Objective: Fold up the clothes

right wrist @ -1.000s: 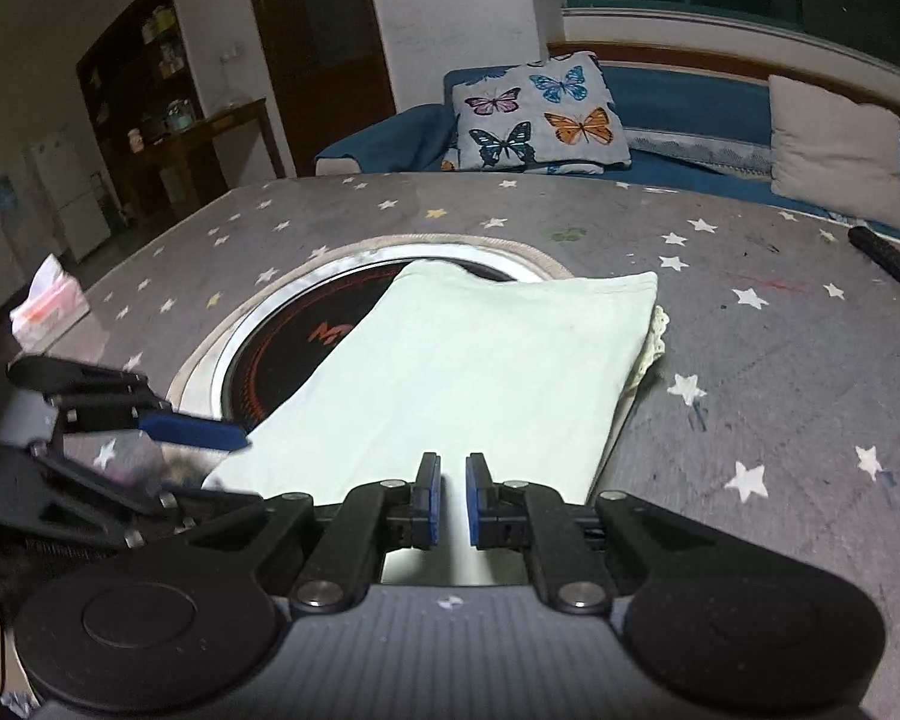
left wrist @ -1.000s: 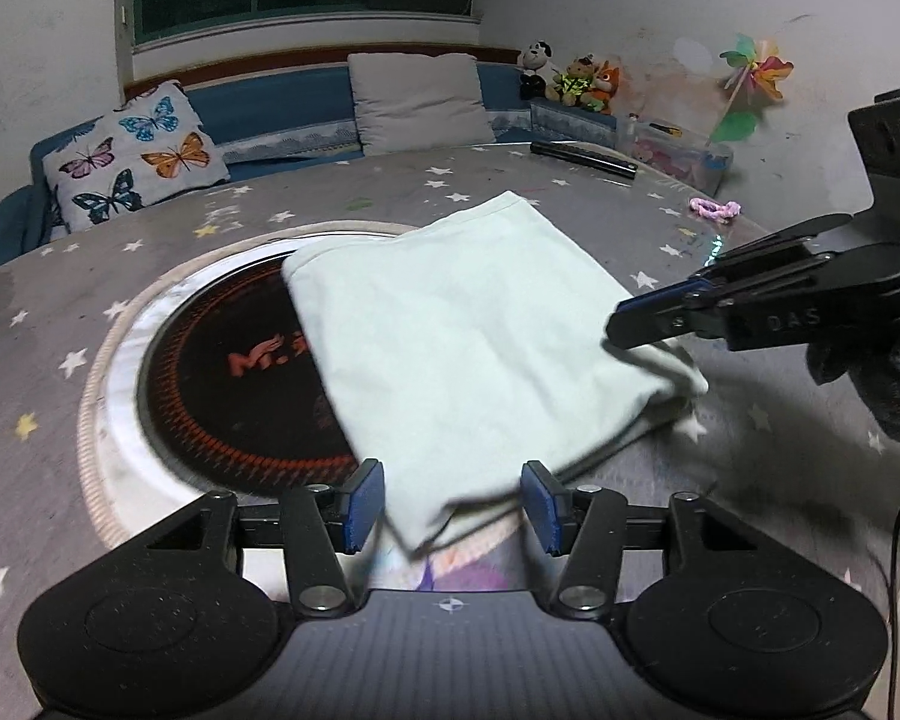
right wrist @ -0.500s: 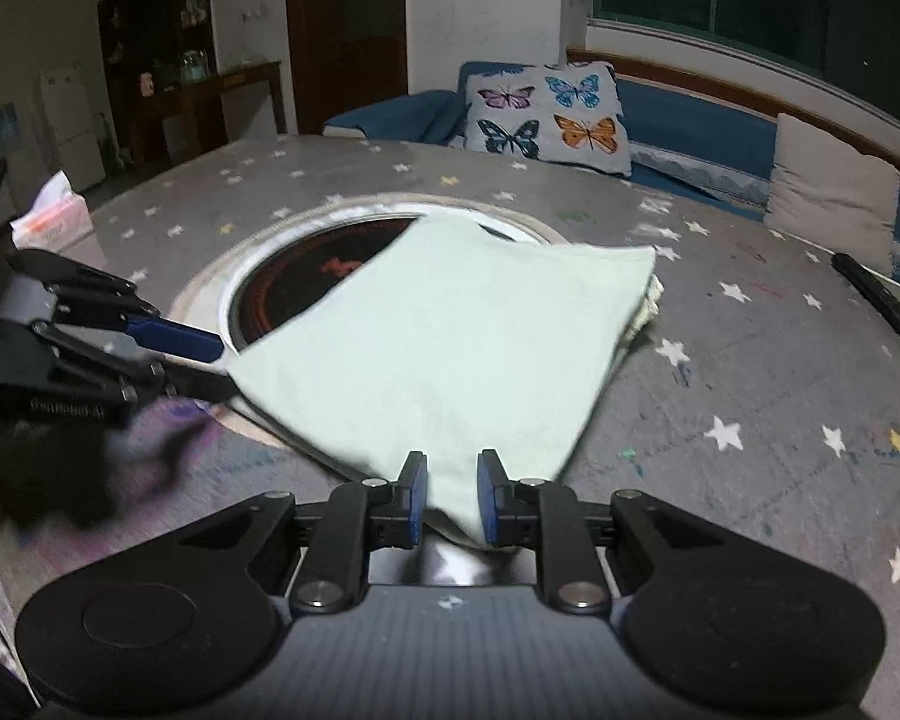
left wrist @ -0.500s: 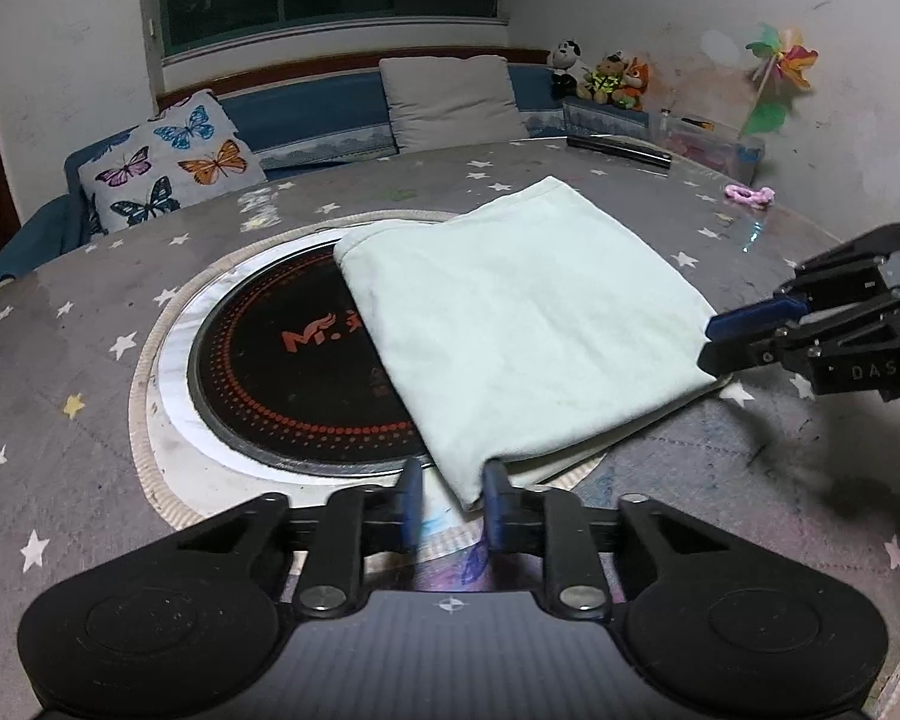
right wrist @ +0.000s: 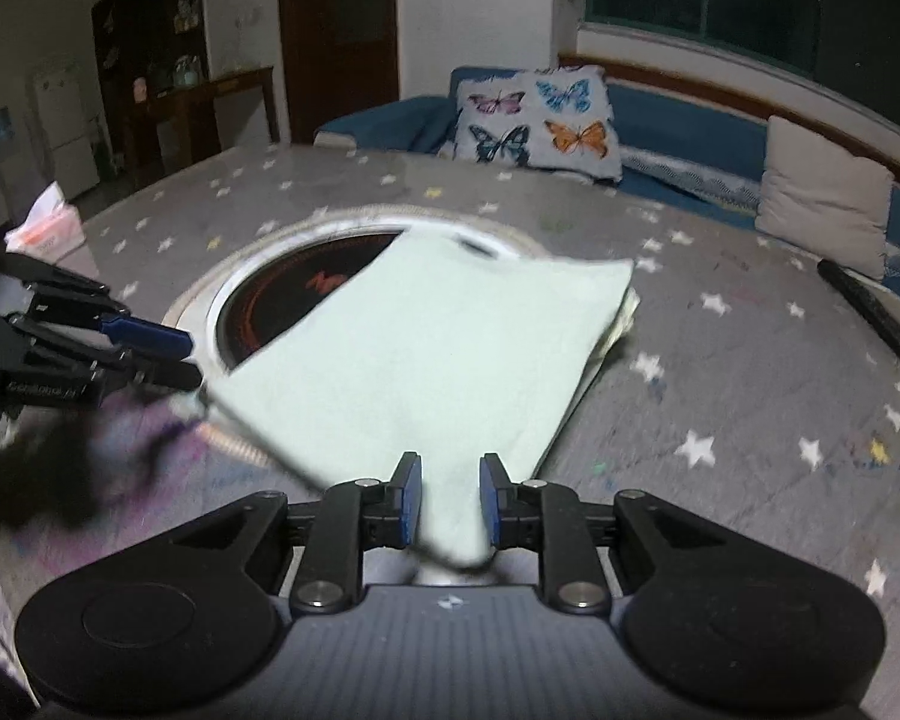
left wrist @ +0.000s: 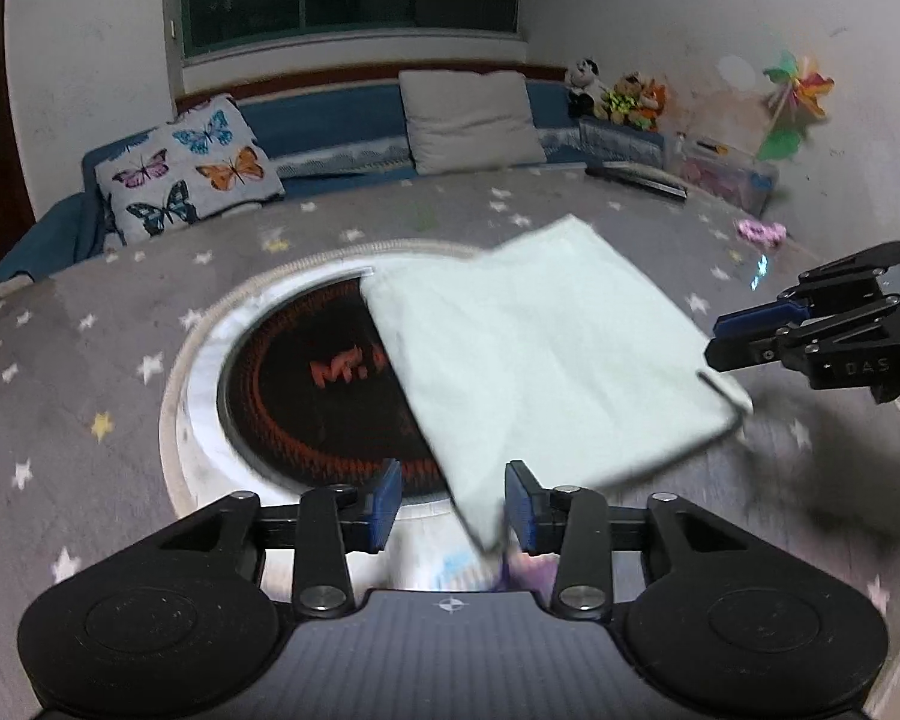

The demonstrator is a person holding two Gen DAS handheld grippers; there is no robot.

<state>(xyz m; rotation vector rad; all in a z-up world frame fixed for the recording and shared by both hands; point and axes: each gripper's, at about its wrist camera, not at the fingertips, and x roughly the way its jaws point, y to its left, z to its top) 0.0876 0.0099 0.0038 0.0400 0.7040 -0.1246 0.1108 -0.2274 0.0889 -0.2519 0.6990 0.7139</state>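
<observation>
— While both tools gape, left tool [left wrist: 452, 503] and right tool [right wrist: 449, 503] straddle the near corners of the folded cloth [left wrist: 534, 354] on the counter [left wrist: 90, 396].
— Risk: pinching only the top layer, undoing the fold.

Soft matt cloth garment [left wrist: 546, 354], glossy hob [left wrist: 318, 396]

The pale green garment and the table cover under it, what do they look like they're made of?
Pale green garment: looks like soft, matte woven or knit fabric, perhaps cotton; it drapes limply with thin layered edges. Table cover: grey with printed stars, probably a cloth or thin vinyl sheet; it lies flat with a faint sheen, though blur leaves this open.
</observation>
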